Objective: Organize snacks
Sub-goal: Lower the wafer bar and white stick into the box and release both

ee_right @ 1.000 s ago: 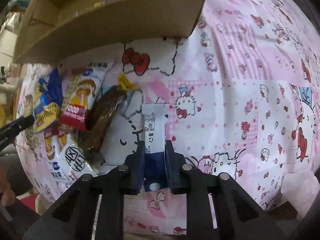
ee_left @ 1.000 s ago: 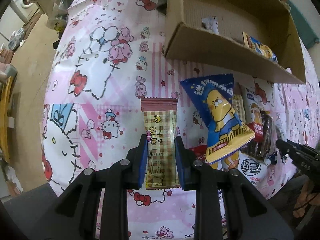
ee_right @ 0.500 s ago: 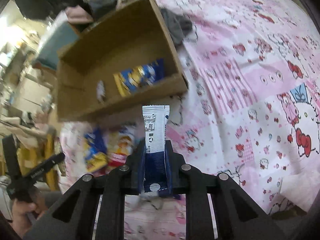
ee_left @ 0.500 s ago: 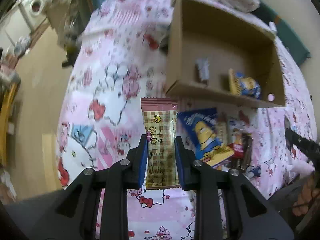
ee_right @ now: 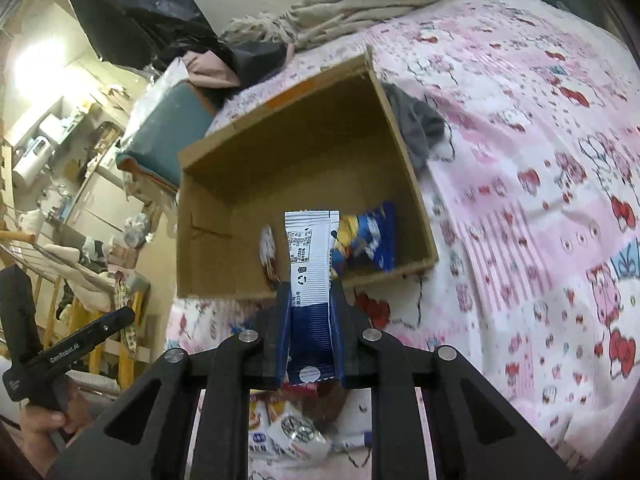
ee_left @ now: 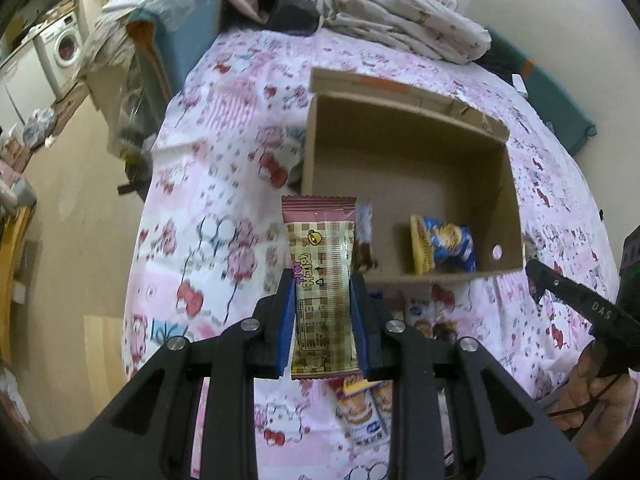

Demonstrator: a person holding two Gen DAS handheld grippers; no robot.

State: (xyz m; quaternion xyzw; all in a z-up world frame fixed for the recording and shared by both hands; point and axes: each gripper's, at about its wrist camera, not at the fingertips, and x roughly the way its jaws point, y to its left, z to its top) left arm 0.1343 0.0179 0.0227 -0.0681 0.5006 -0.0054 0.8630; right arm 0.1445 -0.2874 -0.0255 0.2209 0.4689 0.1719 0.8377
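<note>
Holding one snack apiece, both claws hang above the pink cartoon-print bed (ee_left: pixel 208 184), aimed down toward the open cardboard box (ee_left: pixel 404 152). The left claw (ee_left: pixel 322 320) is clenched on a pink-and-cream checked wafer packet (ee_left: pixel 322 280), gripped by its lower half so the crimped top stands free. The right claw (ee_right: pixel 310 332) is clamped on a slim white-and-navy sachet (ee_right: pixel 310 256), likewise pinched low, its white end sticking up. Inside the box lie a blue-and-yellow chip bag (ee_left: pixel 442 248) and a small brown-and-white wrapper (ee_left: pixel 365 240), both against the near wall. More snacks remain loose on the bed below the claws, just in front of the box.

The risks, as I judge them: both packets are slick film held at one end, so a fast swing could let either slide out and drop short onto the bed. The near wall of the box stands between the claws and the floor of it; coming in too low would catch a packet on the cardboard edge and nudge the light box across the soft bedding. Two claws heading for one opening could also knock together. Release too high and the thin sachet may flutter outside
</note>
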